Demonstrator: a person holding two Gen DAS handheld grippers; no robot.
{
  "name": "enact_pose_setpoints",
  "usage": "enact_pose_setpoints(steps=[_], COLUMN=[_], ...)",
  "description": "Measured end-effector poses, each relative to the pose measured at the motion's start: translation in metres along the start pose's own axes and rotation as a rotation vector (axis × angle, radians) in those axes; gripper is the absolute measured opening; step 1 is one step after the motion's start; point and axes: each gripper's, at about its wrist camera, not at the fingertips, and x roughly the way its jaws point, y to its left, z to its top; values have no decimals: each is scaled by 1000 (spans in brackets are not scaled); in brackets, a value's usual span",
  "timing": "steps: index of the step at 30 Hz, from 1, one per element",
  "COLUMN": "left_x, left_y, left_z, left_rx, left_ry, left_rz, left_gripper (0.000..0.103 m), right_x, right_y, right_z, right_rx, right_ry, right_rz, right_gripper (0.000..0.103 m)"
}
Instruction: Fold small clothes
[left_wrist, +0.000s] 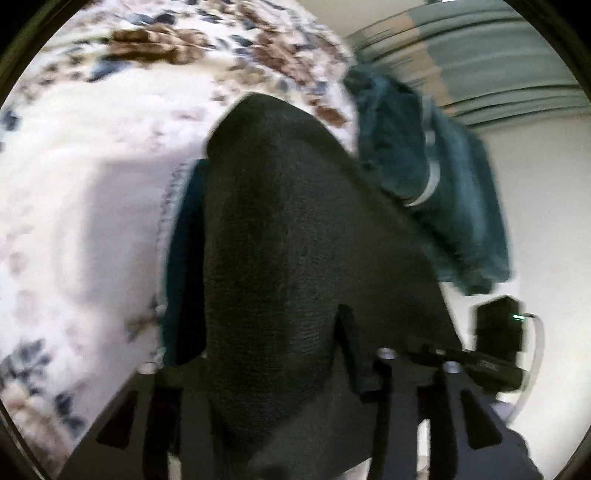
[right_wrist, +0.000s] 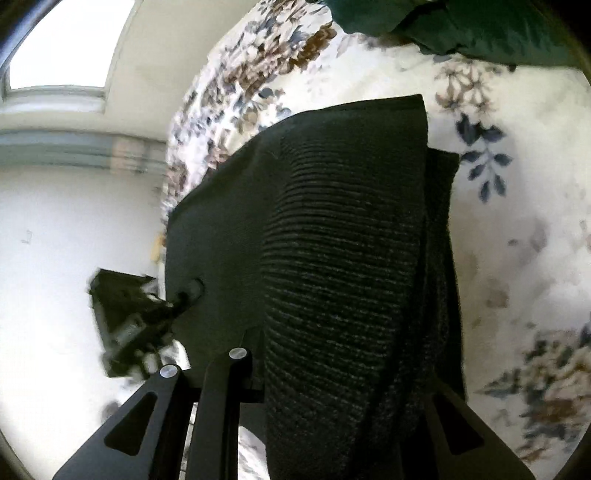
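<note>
Over one floral bedspread (left_wrist: 74, 184), two tools (left_wrist: 280, 332) (right_wrist: 332, 369) grip one dark garment (right_wrist: 351, 240).

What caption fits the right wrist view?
Right gripper holding a dark ribbed knit garment lifted above a floral bedspread, green cloth at top.

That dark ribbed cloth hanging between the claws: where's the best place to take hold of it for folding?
Probably by its top edge, near the corners, coming from the side. The dark ribbed cloth hangs limp over the flowered bedspread, so corner grips keep it spread flat. The left claw and right claw both appear draped in it; their jaws are hidden.
</note>
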Motion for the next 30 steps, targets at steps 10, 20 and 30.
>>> enact_pose_setpoints(steps=[10, 20, 30], left_x=[-21, -73, -157], left_y=[-52, -122, -204], left_z=[-25, -92, -196], left_rx=[127, 260, 326], left_ry=[-84, -269, -381], left_rz=[347, 563, 635], left_gripper=[78, 103, 103], right_x=[-47, -109, -220], right_y=[38, 82, 140], right_z=[-38, -118, -228], right_rx=[-23, -164, -198], right_ry=[-81, -274, -464], right_rz=[-363, -768, -799], right_gripper=[55, 103, 103])
